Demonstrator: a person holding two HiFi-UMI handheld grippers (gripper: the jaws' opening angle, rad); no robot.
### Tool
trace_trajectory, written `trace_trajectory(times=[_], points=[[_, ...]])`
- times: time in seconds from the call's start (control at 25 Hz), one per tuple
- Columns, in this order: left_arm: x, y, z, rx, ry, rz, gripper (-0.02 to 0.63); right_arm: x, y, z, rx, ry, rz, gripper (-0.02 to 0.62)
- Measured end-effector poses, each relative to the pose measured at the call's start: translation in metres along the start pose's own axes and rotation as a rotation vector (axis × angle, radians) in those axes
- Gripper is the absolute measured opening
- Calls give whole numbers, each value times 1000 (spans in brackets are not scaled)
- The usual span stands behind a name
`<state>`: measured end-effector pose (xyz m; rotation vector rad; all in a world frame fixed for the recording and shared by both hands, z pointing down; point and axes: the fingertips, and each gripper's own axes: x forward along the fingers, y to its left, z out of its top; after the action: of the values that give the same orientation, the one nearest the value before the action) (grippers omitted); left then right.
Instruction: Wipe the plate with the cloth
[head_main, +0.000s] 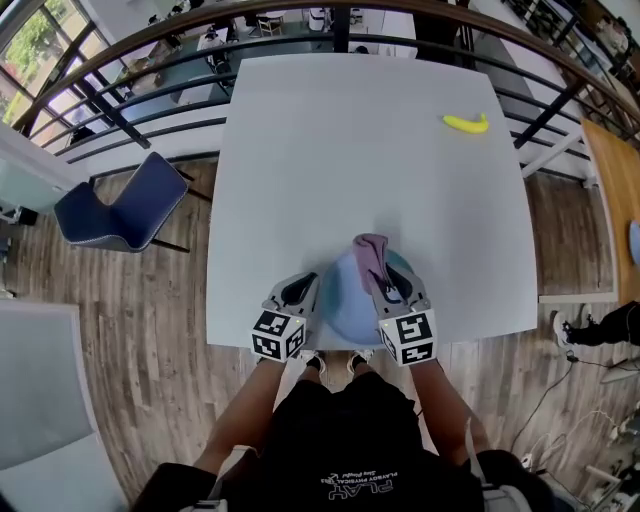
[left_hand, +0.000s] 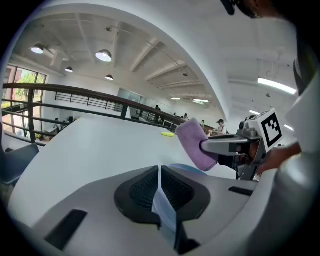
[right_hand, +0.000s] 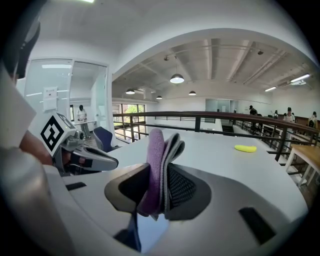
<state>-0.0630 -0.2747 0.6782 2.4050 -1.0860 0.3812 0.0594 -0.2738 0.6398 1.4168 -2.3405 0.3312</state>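
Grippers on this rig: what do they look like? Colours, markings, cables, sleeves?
Both match: left gripper and right gripper have smooth light-grey shells, black ribbed pads in black recesses, and a white cube of black square markers at the rear. No cables visible. The person wears a black short-sleeved top with white print.

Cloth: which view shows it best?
Right gripper view: the cloth fills the middle, pinched in the right tool. Head view shows only its top, overlapping the plate; left gripper view shows it side-on.
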Motion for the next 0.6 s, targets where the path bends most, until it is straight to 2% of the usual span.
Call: trace_trajectory(times=[0.16, 0.24, 0.32, 0.6], points=[[6, -2, -15, -18, 26, 2, 22, -1, 0, -9, 13, 5, -5, 107], [9, -1, -22, -34, 57, -1, 79, -1, 1, -13, 19, 6, -9, 107], [15, 1, -30, -55, 100, 0, 106, 0, 0, -15, 24, 11, -11, 107], [31, 6, -68, -179, 297, 46, 126, -2, -5, -27, 38, 26, -4, 107]])
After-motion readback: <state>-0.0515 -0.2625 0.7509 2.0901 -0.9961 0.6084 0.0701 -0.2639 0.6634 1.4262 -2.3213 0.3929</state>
